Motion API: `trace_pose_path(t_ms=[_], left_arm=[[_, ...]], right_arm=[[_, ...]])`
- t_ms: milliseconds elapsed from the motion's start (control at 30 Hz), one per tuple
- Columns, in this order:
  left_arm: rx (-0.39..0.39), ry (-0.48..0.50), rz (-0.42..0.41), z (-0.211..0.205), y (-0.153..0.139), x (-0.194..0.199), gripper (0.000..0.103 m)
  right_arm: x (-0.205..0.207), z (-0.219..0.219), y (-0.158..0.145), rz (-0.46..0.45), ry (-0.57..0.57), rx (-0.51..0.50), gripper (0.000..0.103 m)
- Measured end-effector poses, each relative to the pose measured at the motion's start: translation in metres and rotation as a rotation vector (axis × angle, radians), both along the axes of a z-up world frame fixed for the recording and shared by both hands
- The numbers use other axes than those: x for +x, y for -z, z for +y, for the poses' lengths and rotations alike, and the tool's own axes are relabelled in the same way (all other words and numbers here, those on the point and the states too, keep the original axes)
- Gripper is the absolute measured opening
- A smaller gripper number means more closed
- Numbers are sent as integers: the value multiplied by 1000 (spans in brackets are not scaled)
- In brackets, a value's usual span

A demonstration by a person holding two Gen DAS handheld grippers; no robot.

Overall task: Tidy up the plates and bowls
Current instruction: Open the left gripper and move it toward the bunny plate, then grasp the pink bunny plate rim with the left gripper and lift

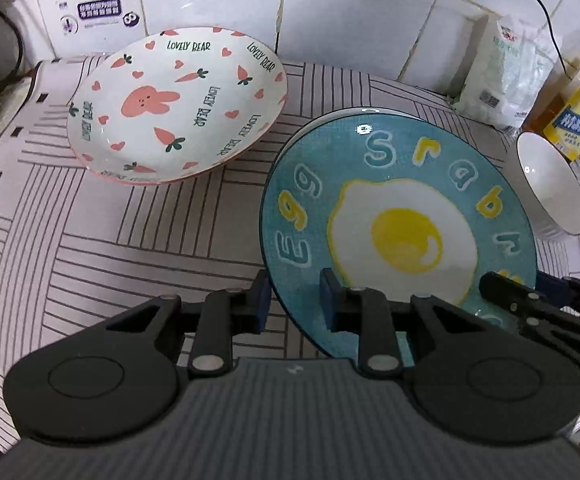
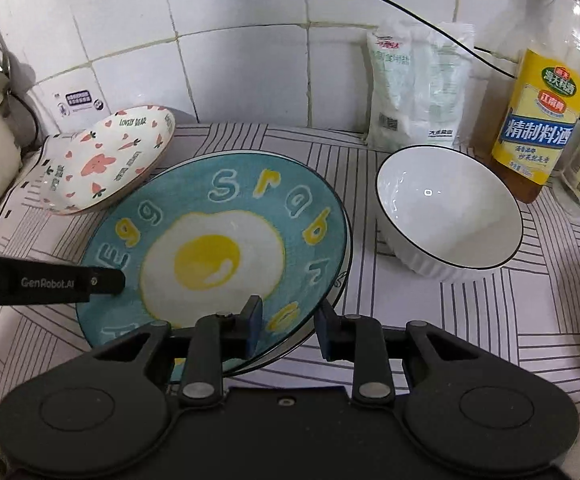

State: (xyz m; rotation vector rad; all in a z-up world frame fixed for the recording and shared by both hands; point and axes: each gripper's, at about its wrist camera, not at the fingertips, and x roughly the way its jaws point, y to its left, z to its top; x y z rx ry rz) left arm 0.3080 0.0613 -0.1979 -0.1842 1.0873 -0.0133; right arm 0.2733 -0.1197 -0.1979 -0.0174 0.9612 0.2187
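Egg plate (image 2: pixel 214 256): blue, at the middle of the desk (image 1: pixel 90 248); its near rim is raised and sits between the fingers of both tools, probably so it can be lifted level from two sides.
Left tool (image 1: pixel 294 300): jaws straddle the plate's near-left rim with a gap either side; spread, not yet pinching as far as I can see.
Right tool (image 2: pixel 290 320): jaws straddle the near-right rim, also parted; no firm contact visible.
Bunny plate (image 1: pixel 178 104): white with carrots and hearts, toward the desk's back-left corner, tilted with one edge propped up; apart from the egg plate.
Bowl (image 2: pixel 450 212): white, dark rim, upright at the right of the desk, just beside the egg plate.
Back edge: two bags (image 2: pixel 418 84) and a bottle (image 2: pixel 542 92) along the wall, out of the way.
Step, by my reading: gripping the egg plate to stack it with the other plate.
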Motion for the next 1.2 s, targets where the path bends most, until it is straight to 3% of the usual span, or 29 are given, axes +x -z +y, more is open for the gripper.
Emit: trace_pose_path(t_ms=[167, 367, 567, 933, 1000, 1133, 1200], left_arm=[[-56, -19, 6, 5, 1, -6, 24], [-56, -17, -44, 8, -18, -19, 24], [-31, -29, -119, 20, -54, -45, 24], [29, -103, -198, 57, -128, -104, 28], [61, -114, -214, 62, -142, -113, 32], [206, -115, -271, 67, -178, -137, 49], [216, -115, -278, 74, -188, -143, 50]], right_arm=[[0, -2, 3, -22, 40, -32, 36], [-15, -14, 2, -60, 67, 79, 36], [-32, -21, -20, -112, -1, 164, 38], [-75, -1, -100, -241, -230, 145, 66], [-82, 4, -109, -250, -244, 150, 68], [-94, 15, -133, -253, -301, 125, 74], [-96, 16, -141, -255, -330, 126, 74]])
